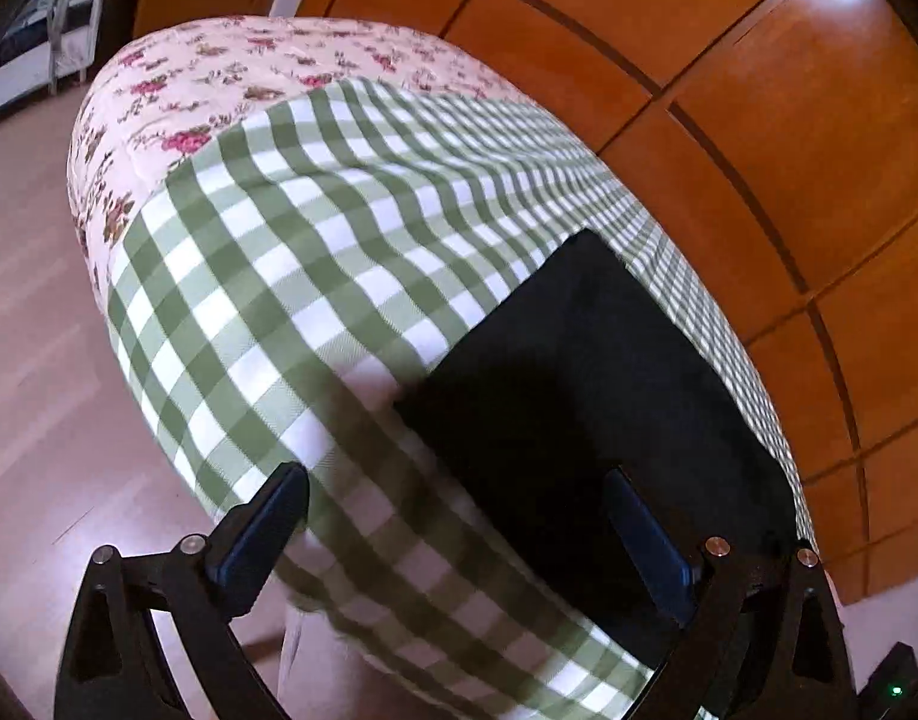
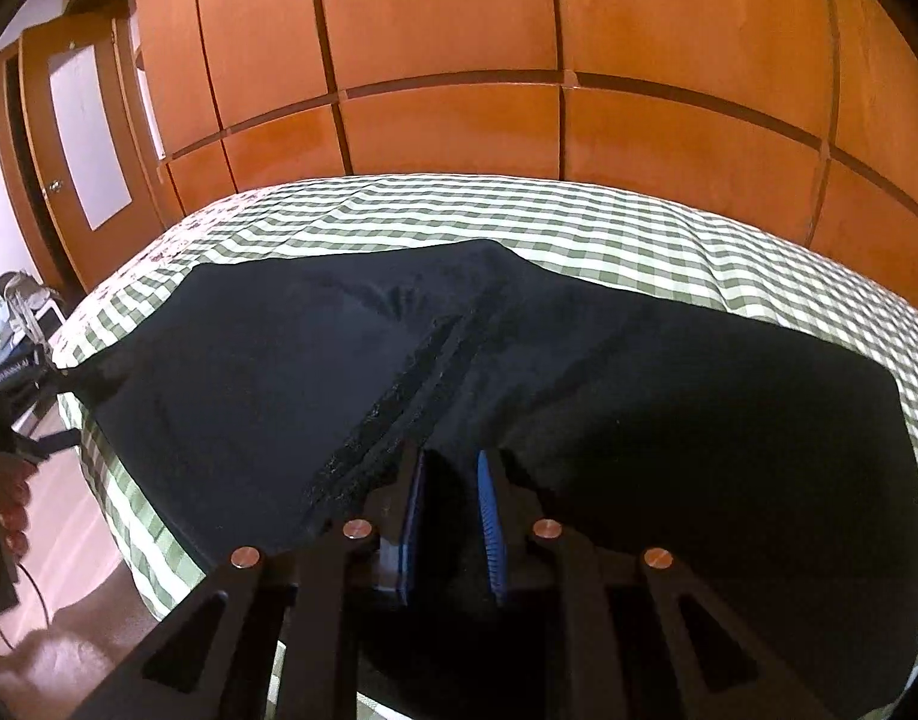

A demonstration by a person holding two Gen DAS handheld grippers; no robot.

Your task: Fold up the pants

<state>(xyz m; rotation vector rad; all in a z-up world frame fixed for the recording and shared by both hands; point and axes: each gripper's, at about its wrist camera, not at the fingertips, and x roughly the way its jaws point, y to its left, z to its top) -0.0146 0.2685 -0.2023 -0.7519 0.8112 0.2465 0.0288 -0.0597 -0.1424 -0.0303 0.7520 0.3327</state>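
Black pants point(image 2: 519, 372) lie spread over a green checked cloth point(image 2: 639, 222) on a bed, with a seam line running up the middle. My right gripper point(image 2: 452, 480) sits low on the pants. Its blue pads stand close together with a fold of black cloth pinched between them. In the left wrist view my left gripper point(image 1: 459, 510) is wide open and holds nothing. Its right finger point(image 1: 639, 522) is over the pants point(image 1: 579, 372), and its left finger point(image 1: 273, 528) is at the bed's near edge.
A floral quilt point(image 1: 219, 72) covers the far end of the bed. Wooden wardrobe doors point(image 2: 459, 60) stand close behind the bed. Pale floor point(image 1: 39, 360) lies on the left. A person's hand point(image 2: 9, 498) shows at the left edge of the right wrist view.
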